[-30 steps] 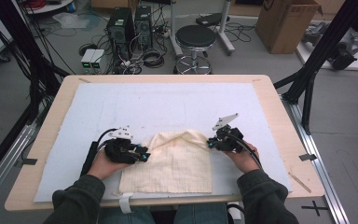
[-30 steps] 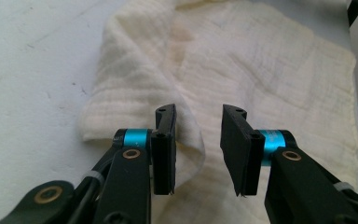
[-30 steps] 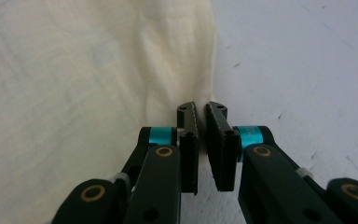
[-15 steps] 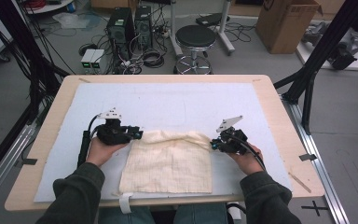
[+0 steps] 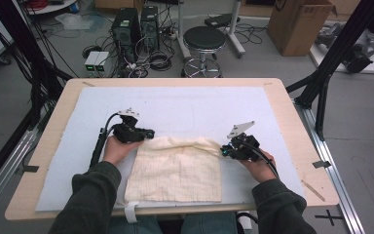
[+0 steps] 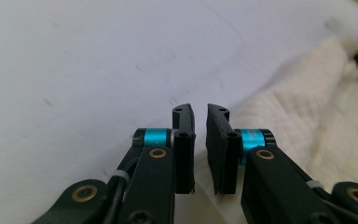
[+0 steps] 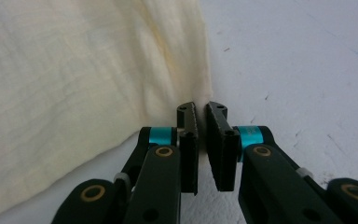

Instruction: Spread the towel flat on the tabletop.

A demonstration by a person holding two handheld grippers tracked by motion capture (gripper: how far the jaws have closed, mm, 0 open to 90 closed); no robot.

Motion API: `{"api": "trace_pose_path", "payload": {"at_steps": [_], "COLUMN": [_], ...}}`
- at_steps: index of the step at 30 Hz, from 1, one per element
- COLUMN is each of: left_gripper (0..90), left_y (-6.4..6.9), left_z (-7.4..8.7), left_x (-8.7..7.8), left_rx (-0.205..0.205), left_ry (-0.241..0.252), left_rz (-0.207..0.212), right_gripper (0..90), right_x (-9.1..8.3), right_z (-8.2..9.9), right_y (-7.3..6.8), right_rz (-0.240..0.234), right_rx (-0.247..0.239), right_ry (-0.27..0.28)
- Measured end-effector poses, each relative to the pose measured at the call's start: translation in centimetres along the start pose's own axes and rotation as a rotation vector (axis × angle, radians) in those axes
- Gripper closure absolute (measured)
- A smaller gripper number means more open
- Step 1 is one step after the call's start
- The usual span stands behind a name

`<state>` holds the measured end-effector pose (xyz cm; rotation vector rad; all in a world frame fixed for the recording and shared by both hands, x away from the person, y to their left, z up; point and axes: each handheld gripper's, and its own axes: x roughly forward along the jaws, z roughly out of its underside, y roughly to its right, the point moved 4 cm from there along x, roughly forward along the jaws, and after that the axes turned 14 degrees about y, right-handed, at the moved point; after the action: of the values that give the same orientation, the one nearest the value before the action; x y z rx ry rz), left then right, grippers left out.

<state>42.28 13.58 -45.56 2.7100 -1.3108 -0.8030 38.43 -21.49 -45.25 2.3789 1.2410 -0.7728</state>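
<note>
Since the earlier frame, the left gripper [image 5: 148, 133] has been carried from the cloth's [image 5: 175, 170] near-left part up to its upper-left corner, centre-left of the high view; its jaws have just been closing. Cream and faintly gridded, the cloth lies centre-bottom on a white mat [image 5: 185, 105] over a wooden table [image 5: 277, 92], with a stool [image 5: 203, 39] beyond.

From the left gripper view, the jaws are seen nearly closed, nothing between them, the cloth [image 6: 307, 116] at right.

From the right gripper view, the right gripper [image 7: 201, 109] is seen clenched on the cloth's [image 7: 74, 84] corner.
</note>
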Motion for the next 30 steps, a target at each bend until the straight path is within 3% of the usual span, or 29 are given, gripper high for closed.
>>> {"api": "trace_pose_path", "payload": {"at_steps": [1, 3, 5, 7, 9, 12, 14, 18, 20, 21, 25, 30], "left_gripper": [80.0, 78.8, 78.8, 77.2, 71.3, 61.3, 62.7, 77.1, 85.6, 88.5, 89.6, 89.8], "left_y": [0.5, 1.4, 2.3, 2.9, 3.1, 3.3, 3.2, 3.5, 3.8, 3.8, 3.3, 2.2], "left_z": [0.1, 0.3, 0.7, 1.2, 1.3, 1.0, 1.2, 1.3, 1.3, 1.2, 0.5, -0.8], "left_x": [-0.1, -0.2, -0.3, -0.2, -0.1, 0.1, 0.2, 0.3, 0.3, 0.2, -0.7, -2.4], "left_rx": [0.028, 0.046, 0.079, 0.105, 0.128, 0.160, 0.171, 0.188, 0.219, 0.249, 0.242, 0.208], "left_ry": [-0.024, -0.028, -0.066, -0.112, -0.124, -0.105, -0.116, -0.124, -0.118, -0.120, -0.073, 0.033], "left_rz": [0.019, 0.045, 0.071, 0.074, 0.042, -0.032, -0.033, -0.024, -0.029, -0.055, -0.076, -0.125], "right_gripper": [83.7, 83.6, 83.6, 83.7, 83.7, 83.7, 83.7, 83.7, 83.7, 83.7, 83.7, 83.8], "right_x": [0.0, -0.1, -0.3, -0.4, -0.4, -0.3, -0.3, -0.2, -0.1, -0.1, -0.4, -0.6], "right_z": [0.0, 0.0, 0.0, 0.0, 0.0, -0.1, -0.1, -0.2, -0.4, -0.6, -1.7, -3.3], "right_y": [0.1, 0.2, 0.4, 0.6, 0.7, 0.7, 0.8, 0.9, 0.9, 0.9, 0.7, 1.0], "right_rz": [-0.003, 0.000, 0.004, 0.008, 0.006, 0.003, 0.005, 0.001, -0.002, -0.001, -0.010, -0.016], "right_rx": [-0.001, 0.005, 0.004, 0.012, 0.017, 0.024, 0.028, 0.033, 0.023, 0.025, 0.009, -0.001], "right_ry": [0.003, 0.007, 0.014, 0.020, 0.027, 0.031, 0.038, 0.046, 0.049, 0.051, 0.074, 0.107]}}
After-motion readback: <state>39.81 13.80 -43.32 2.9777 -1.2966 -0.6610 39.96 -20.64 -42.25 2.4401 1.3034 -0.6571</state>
